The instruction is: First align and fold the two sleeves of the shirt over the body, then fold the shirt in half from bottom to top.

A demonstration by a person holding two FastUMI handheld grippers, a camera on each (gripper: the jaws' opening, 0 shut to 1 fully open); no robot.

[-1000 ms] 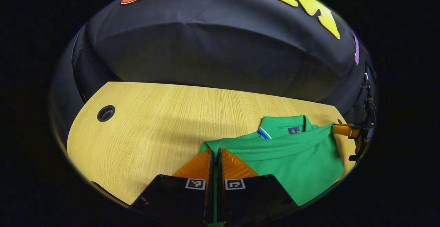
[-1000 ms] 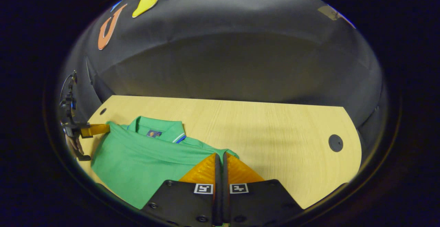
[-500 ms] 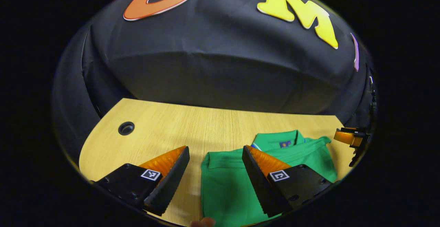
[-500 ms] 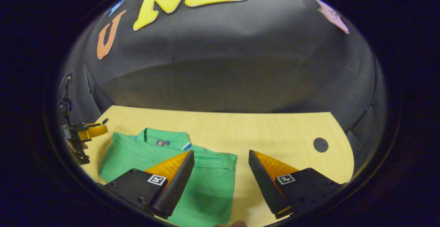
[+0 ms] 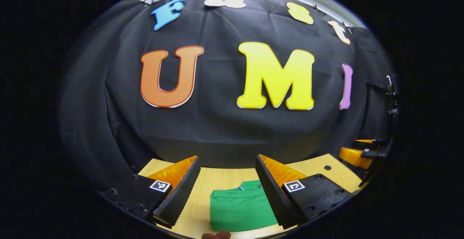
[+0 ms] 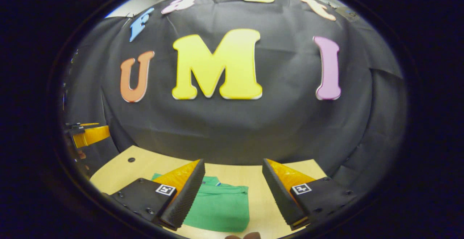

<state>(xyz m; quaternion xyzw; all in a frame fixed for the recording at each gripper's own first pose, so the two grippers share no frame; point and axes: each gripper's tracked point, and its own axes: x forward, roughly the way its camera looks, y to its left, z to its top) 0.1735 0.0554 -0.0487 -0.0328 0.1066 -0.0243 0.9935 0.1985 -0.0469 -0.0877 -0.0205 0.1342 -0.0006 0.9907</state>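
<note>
On the table [image 5: 203, 213], the folded shirt [image 5: 239, 210] lay below both grippers — nearer neither. We held the left gripper [image 5: 226, 181] and the right gripper [image 6: 233, 184] spread, gripping nothing.

Right tongs [image 6: 232, 192] spread wide, holding nothing. Folded green shirt [image 6: 219, 208] lies flat on the bench [image 6: 119, 166]. Left tongs [image 6: 88, 134] at far left.

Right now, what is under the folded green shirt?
The green shirt lies folded on the wooden table, whose bare top shows around it. Its lower layers and the tabletop beneath are covered. Both sets of jaws are open and off the cloth.
</note>
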